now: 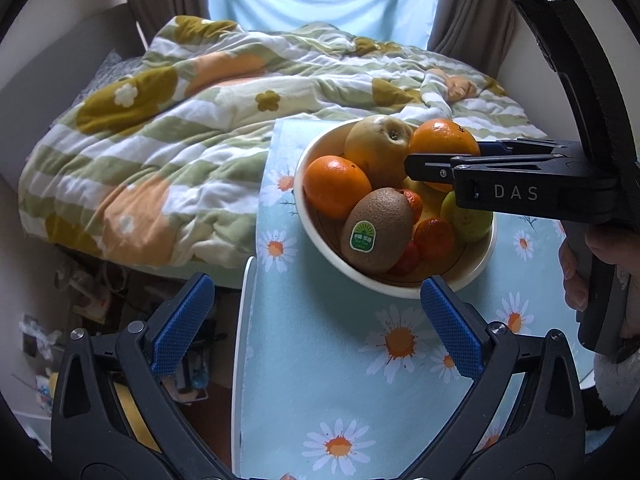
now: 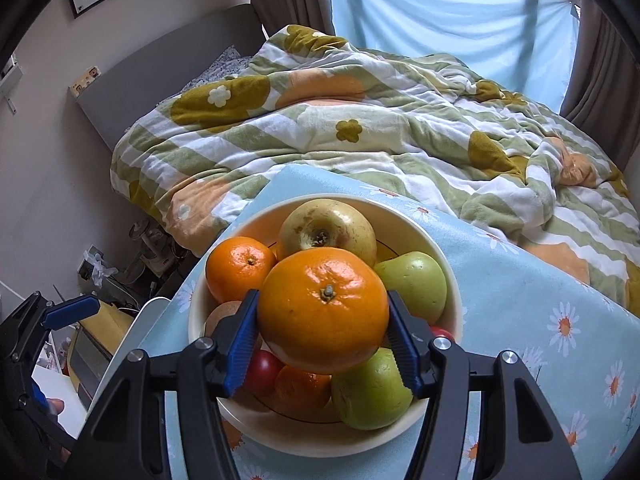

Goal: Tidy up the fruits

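Note:
A cream bowl (image 2: 320, 440) stands on a table with a light blue daisy cloth (image 1: 340, 360). It holds a yellow apple (image 2: 326, 224), a smaller orange (image 2: 240, 266), two green fruits (image 2: 416, 284), a kiwi with a green sticker (image 1: 378, 232), a small mandarin and small red fruits (image 2: 262, 368). My right gripper (image 2: 322, 312) is shut on a large orange (image 2: 324, 308) just above the heap; this large orange (image 1: 442, 140) sits at the bowl's far right in the left wrist view. My left gripper (image 1: 316, 292) stands open at the bowl's near rim, with nothing between its fingers.
A bed with a green, white and orange flowered quilt (image 1: 160, 140) lies right behind the table. The table's left edge (image 1: 244, 320) drops to a floor cluttered with small items (image 1: 92, 304). A hand (image 1: 580, 272) grips the right gripper's handle.

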Available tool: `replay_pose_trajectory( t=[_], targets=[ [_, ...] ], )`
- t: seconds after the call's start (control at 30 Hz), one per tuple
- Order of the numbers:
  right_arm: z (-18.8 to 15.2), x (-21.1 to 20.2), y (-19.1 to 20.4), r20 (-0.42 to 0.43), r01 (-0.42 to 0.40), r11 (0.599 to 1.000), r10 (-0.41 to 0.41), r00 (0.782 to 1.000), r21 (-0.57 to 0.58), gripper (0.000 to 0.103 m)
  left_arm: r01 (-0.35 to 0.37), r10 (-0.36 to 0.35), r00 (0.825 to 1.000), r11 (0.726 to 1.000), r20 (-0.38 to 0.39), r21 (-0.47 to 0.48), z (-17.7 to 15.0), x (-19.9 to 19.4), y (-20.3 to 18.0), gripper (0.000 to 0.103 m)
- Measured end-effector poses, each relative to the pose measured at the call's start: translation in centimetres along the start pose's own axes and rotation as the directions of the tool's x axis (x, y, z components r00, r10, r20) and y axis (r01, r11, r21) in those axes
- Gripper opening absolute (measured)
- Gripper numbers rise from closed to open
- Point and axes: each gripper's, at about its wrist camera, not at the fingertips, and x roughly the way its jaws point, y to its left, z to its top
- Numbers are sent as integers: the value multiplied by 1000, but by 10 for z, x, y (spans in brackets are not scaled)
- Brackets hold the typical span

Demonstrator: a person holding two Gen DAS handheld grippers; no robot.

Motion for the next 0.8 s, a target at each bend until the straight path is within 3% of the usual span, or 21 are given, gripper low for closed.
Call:
replay_pose_trajectory(
  t=[0.2,0.27,0.33,0.57,0.8],
  targets=[
    [-3,5,-2,13,-1,999,0,1000,39,58,16,-16,1000,1000,-4,20,-4,0,3,103],
    [-3,-2,-2,52,-5,999,2,999,54,83,27,-27,1000,999,-2,31,-5,0,4,103],
    [-3,-9,-2,81,9,998,-15,997,69,97,39,-39,999,998,-3,43,-6,0,3,103],
    [-12,-28,-6,96,46,993,-57,994,110,98,41,-42,999,996,12,79,-3,-11,-9,103],
    [-20,-87,-16,146,62,991,-80,986,119,98,27,-33,998,995,60,93,8,-41,-35,103]
  ],
)
